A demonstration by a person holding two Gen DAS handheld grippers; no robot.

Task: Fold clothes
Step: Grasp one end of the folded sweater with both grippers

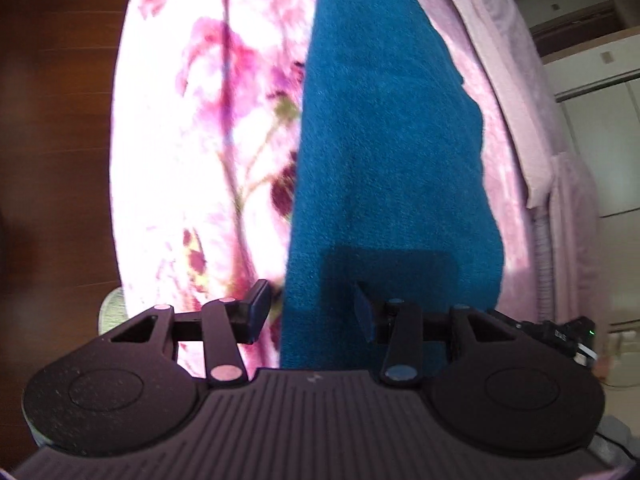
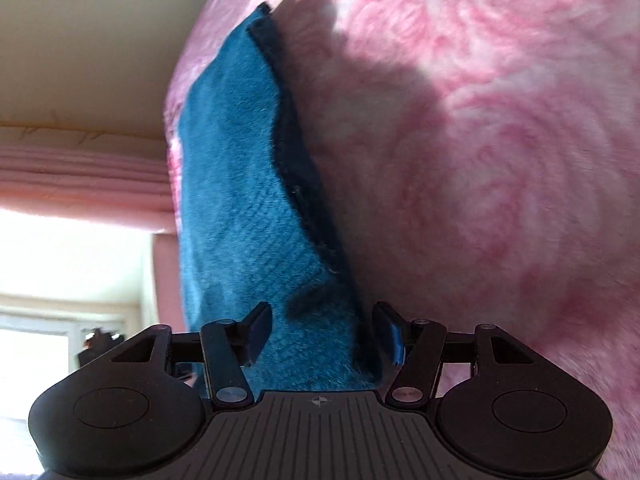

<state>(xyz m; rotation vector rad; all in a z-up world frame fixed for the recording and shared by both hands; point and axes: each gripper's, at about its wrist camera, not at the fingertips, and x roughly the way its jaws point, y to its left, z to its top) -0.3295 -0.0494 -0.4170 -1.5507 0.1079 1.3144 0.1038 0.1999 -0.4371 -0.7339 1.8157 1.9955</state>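
The teal towel [image 1: 384, 152] is lying folded on a bed, resting across two coverings: a white floral sheet [image 1: 192, 128] along one long edge and a pink plush blanket [image 1: 508, 152] along the other. In the right wrist view the same towel [image 2: 240, 208] is showing as a thick folded stack, its dark layered edge facing the pink rose-patterned blanket [image 2: 500, 160].

The left gripper [image 1: 312, 316] is standing with its fingers spread apart and nothing is being clamped between them. One finger pad [image 1: 258, 312] is sitting over the floral sheet, just beside the towel's long edge; the other is sitting over the towel's near end, so the towel's edge is running up through the gap between them. Whether either pad is touching cloth cannot be told from this view.

The right gripper [image 2: 324, 334] is likewise standing with its fingers parted. The near end of the towel is lying between them, filling most of the gap. Its dark folded edge is close beside one finger; the other finger is overlapping the towel's top face. The fingers are not pressing in on the cloth, and contact cannot be confirmed.

A pink curtain [image 2: 80, 176] and a bright window are showing beyond the bed in the right wrist view.
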